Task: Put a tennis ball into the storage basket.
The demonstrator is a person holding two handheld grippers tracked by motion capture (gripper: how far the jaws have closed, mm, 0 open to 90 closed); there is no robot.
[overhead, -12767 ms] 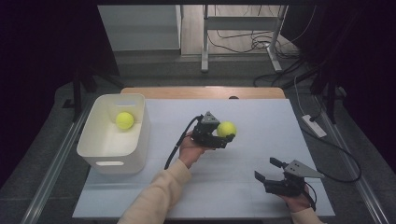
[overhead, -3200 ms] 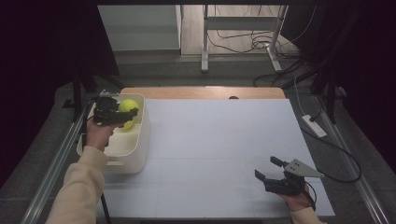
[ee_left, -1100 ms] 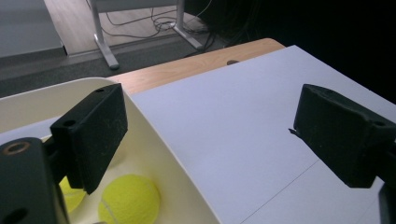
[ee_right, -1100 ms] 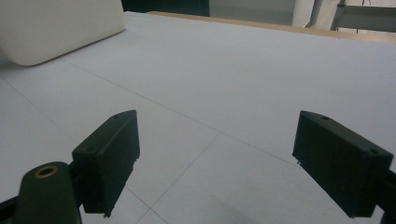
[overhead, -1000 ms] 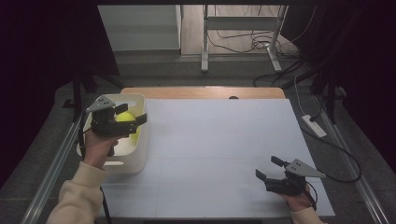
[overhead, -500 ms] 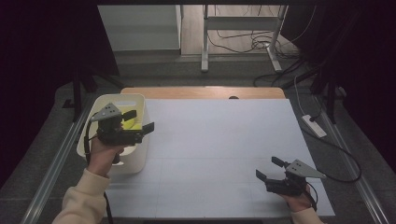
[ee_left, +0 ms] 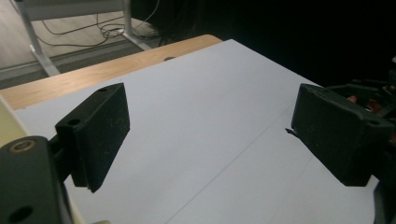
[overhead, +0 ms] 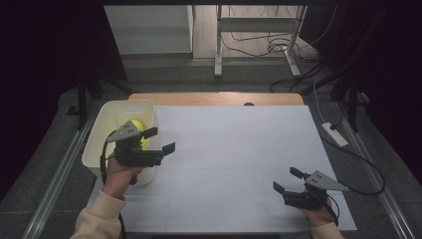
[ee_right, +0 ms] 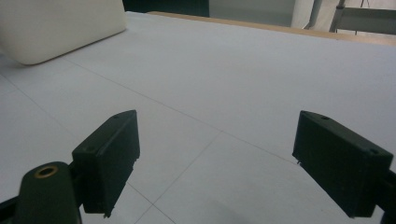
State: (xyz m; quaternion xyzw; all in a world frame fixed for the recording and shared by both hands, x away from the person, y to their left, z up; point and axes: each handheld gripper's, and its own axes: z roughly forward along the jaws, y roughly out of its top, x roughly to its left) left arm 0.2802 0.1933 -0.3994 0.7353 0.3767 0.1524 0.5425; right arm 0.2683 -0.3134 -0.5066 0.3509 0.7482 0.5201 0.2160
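High view: we see the left gripper at the bin's 3 o'clock rim, jaws spread, just been closing, nothing between. Ball lies inside the bin. Right gripper spread, empty.

Left gripper view: table between spread jaws.

Right gripper view: bin at 11 o'clock.

Ball judged light, fuzzy, slightly springy; pinch across its middle.
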